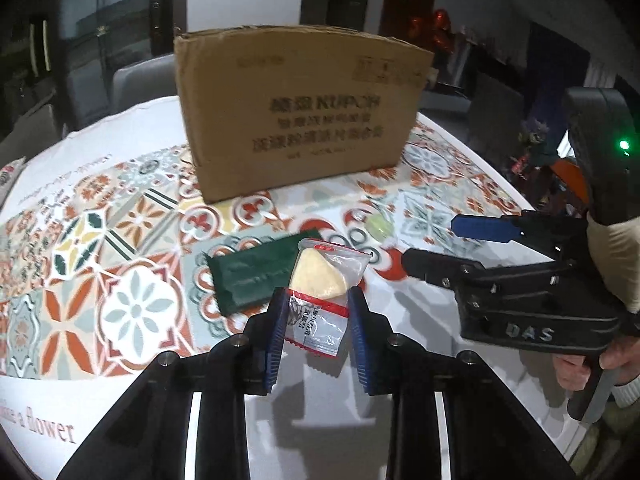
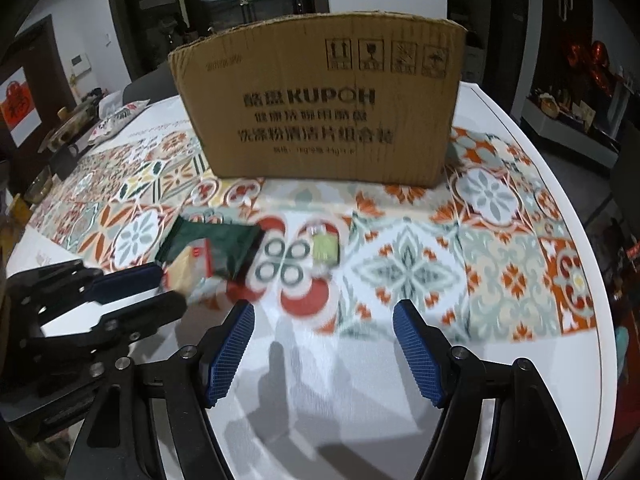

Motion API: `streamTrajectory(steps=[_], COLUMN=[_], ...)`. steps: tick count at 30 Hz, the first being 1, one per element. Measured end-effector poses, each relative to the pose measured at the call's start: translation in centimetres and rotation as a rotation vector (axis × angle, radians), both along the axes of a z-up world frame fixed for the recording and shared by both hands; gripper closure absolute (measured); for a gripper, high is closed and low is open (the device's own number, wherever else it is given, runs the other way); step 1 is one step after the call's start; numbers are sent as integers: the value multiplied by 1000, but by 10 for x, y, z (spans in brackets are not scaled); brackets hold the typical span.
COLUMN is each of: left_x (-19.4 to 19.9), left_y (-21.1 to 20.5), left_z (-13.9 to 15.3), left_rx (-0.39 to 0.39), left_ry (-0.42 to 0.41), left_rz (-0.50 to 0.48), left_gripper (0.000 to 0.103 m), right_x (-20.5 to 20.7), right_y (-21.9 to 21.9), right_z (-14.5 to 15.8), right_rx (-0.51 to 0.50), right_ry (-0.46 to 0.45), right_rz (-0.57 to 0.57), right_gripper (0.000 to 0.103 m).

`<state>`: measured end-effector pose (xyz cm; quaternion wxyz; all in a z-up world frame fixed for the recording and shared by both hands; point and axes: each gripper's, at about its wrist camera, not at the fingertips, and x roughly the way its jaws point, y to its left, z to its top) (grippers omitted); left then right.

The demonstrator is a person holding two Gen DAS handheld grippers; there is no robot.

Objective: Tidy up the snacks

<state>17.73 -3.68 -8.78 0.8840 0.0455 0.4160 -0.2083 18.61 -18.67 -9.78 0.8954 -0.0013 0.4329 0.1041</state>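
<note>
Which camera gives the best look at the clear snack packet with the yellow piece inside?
The left wrist view: the packet sits sharp and central between the left gripper. The right wrist view shows it blurred, at the side.

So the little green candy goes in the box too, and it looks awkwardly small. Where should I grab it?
Probably with the open right gripper, from above: pinch the small green candy across its narrow sides. It lies flat on the tablecloth, apart from the dark green packet.
</note>
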Motion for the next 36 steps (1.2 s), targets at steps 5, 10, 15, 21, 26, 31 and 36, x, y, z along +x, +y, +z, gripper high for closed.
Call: streamTrajectory(steps=[5, 10, 15, 21, 26, 31, 36], left_x=[13, 26, 39, 39, 50, 73, 99], left_y=[-1, -1, 0, 18, 25, 26, 20], left_z=[5, 6, 1, 8, 4, -3, -11], left_rx=[20, 19, -9, -58, -42, -50, 35], left_ry=[-23, -22, 24, 17, 29, 55, 21], left_rz=[26, 38, 55, 69, 55, 7, -49], left_gripper=[74, 92, 100, 95, 80, 66, 59], right_x=[25, 41, 50, 53, 50, 56, 68], right_y=[0, 2, 6, 11, 19, 32, 31], right_z=[-6, -15, -20, -25, -22, -7, -4], right_rx=[6, -1, -11, -31, -44, 27, 105], right_ry=[15, 43, 58, 63, 30, 8, 21], right_rz=[-8, -6, 5, 7, 24, 41, -18], right_gripper=[47, 60, 67, 81, 84, 84, 84])
